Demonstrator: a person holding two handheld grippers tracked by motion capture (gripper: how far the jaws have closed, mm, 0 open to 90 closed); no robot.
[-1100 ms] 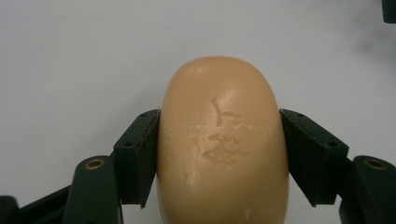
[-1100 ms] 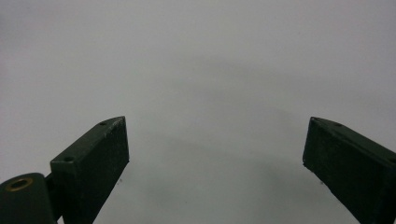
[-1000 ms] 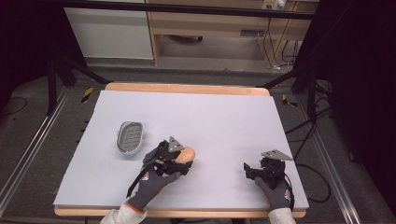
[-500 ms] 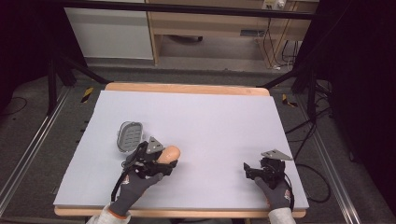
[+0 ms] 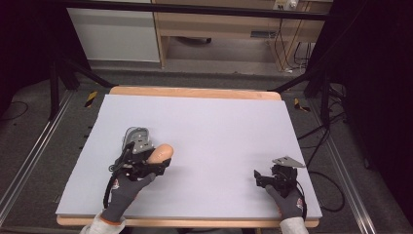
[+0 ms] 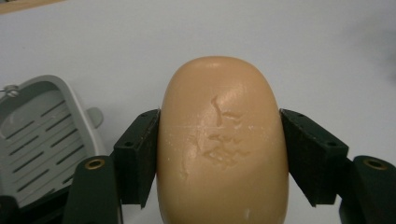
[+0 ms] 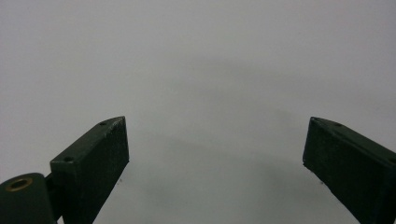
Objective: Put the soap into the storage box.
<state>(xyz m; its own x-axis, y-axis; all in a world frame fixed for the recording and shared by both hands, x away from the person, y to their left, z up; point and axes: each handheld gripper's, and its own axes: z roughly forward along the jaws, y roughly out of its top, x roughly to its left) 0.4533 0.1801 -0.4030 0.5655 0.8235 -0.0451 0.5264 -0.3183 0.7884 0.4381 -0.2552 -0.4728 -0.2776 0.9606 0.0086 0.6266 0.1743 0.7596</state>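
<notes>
1. Nearest to the person, at the bottom edge of the high view, two gloved hands come in: the left hand (image 5: pixel 127 187) and the right hand (image 5: pixel 287 197), both in dark grey gloves with light cuffs.
2. The right gripper (image 5: pixel 263 178) rests low over the white table cover (image 5: pixel 219 131), near the front right corner. In the right gripper view its two black jaws stand wide apart, and between them there is only the bare pale surface. It holds nothing.
3. A grey three-cornered plate (image 5: pixel 288 161) sits on top of the right gripper, and its cable goes down past the table edge.
4. The left gripper (image 5: pixel 157 163) is at the front left part of the table. Its jaws are closed on a bar of soap (image 5: pixel 160 152), peach-orange and rounded.
5. In the left gripper view the bar of soap (image 6: pixel 222 144) fills the gap between the jaws; both black pads press its two long sides. The rounded far end of the soap sticks out beyond the jaw tips. Its top face has small scratches and dents.
6. Just behind and to the left of the gripper lies a grey soap dish (image 5: pixel 135 136). In the left gripper view the soap dish (image 6: pixel 39 140) shows a slotted floor and a raised rim, and it is empty. The soap is beside the dish, not in it.
7. Farther away the wooden table edge (image 5: pixel 195 92) is visible, and beyond it the floor with dark cables.
</notes>
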